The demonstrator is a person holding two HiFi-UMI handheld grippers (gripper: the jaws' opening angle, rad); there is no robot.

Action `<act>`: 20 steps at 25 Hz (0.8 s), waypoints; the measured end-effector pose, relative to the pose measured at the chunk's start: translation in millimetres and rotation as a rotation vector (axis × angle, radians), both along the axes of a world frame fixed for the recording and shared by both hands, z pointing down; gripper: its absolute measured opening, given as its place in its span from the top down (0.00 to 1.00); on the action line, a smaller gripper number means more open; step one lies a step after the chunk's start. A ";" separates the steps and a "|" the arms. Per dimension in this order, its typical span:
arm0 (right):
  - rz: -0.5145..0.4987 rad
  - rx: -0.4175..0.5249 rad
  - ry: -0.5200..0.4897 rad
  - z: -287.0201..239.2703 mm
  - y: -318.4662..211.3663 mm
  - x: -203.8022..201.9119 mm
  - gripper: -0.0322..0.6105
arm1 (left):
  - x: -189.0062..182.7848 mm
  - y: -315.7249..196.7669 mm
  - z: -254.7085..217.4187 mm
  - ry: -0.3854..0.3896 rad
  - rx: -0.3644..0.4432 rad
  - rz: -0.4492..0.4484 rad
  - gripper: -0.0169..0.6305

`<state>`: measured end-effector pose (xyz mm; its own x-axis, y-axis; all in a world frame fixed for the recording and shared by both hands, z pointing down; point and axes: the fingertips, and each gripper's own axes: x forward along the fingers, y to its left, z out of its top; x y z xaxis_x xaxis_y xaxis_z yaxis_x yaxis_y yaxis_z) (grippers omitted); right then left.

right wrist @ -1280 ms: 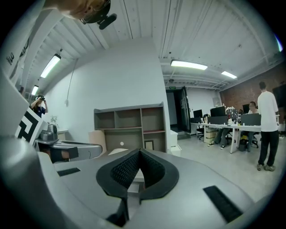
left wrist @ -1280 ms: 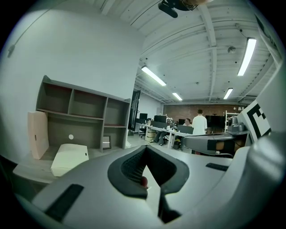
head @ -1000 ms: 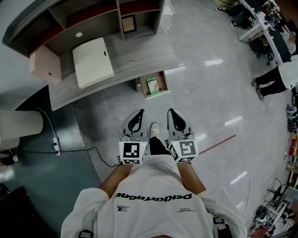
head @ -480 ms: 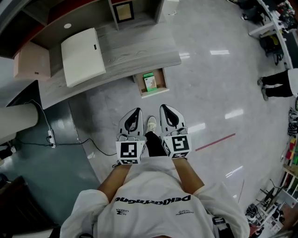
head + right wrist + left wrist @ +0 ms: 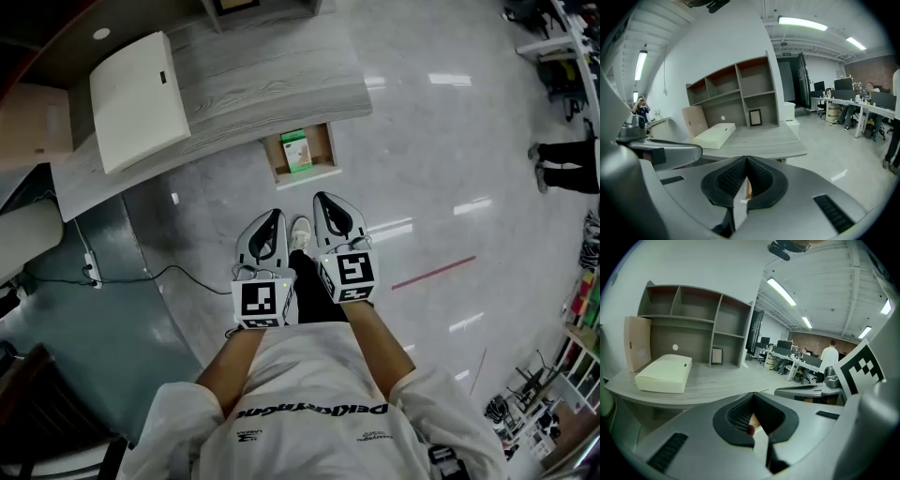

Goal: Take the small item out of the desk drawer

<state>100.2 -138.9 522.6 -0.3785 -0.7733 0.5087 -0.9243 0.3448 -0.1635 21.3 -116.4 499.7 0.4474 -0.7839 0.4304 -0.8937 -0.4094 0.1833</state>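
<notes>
— Posture first: why do the left gripper [image 5: 272,220] and the right gripper [image 5: 325,202] sit side by side, low against the person's body?

— My guess is that neither is at work yet. The person stands back from the desk [image 5: 272,75], both grippers point toward it, and each has its jaws pressed together with nothing between them.

— And the small item [image 5: 297,150]?

— It lies in the drawer [image 5: 323,150], which stands pulled out under the desk's near edge, well apart from both grippers on their far side. It's bare from above, so one gripper likely only needs to spread its jaws and come down on it.

— Any writing?

— The item is a green and white pack, but its print is too small to read. The shirt has a line of lettering, upside down in the head view, that I can't spell with confidence. The cubes carry only black-and-white square markers
</notes>
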 end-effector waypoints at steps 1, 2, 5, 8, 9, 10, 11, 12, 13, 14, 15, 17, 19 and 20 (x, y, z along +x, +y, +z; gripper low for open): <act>-0.002 -0.011 0.002 9.0 -2.0 0.7 0.91 | 1.2 -1.3 6.6 -0.003 -0.006 -0.001 0.95; -0.004 -0.022 0.002 17.4 -3.6 1.4 0.91 | 2.2 -2.2 13.0 -0.007 -0.013 -0.001 0.95; 0.000 -0.049 0.006 40.2 -9.0 5.8 0.91 | 4.7 -6.0 30.1 -0.016 -0.031 -0.005 0.95; 0.008 -0.071 0.009 61.6 -16.3 10.1 0.91 | 4.0 -11.8 44.9 -0.020 -0.042 -0.018 0.95; 0.007 -0.079 0.009 68.3 -18.8 10.4 0.90 | 3.2 -13.8 50.2 -0.022 -0.045 -0.025 0.95; 0.004 -0.088 0.009 74.6 -20.8 10.3 0.90 | 2.5 -15.6 55.0 -0.023 -0.048 -0.032 0.95; 0.001 -0.098 0.011 80.4 -22.6 10.0 0.90 | 2.1 -17.5 59.1 -0.022 -0.051 -0.040 0.95; -0.001 -0.107 0.012 85.5 -24.6 9.5 0.90 | 1.9 -19.4 62.4 -0.020 -0.053 -0.047 0.95; -0.003 -0.114 0.015 90.6 -27.0 9.1 0.90 | 2.0 -21.3 65.2 -0.017 -0.056 -0.053 0.95; -0.003 -0.120 0.018 96.0 -29.4 9.0 0.90 | 2.1 -23.0 67.9 -0.014 -0.058 -0.060 0.95; -0.002 -0.124 0.021 101.4 -32.3 8.7 0.90 | 2.3 -24.4 70.7 -0.012 -0.060 -0.065 0.95; 0.001 -0.126 0.023 112.2 -39.0 7.6 0.89 | 3.1 -26.3 76.7 -0.008 -0.066 -0.071 0.95; 0.001 -0.141 0.026 124.9 -44.2 6.4 0.87 | 3.8 -27.9 83.0 -0.006 -0.071 -0.074 0.95; 0.000 -0.152 0.027 131.5 -46.3 5.9 0.86 | 4.2 -28.4 86.1 -0.007 -0.074 -0.075 0.95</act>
<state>106.2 -185.2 654.1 -0.3627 -0.6870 0.6296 -0.9292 0.3178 -0.1885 25.6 -144.8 585.8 0.3856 -0.7810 0.4914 -0.9227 -0.3267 0.2047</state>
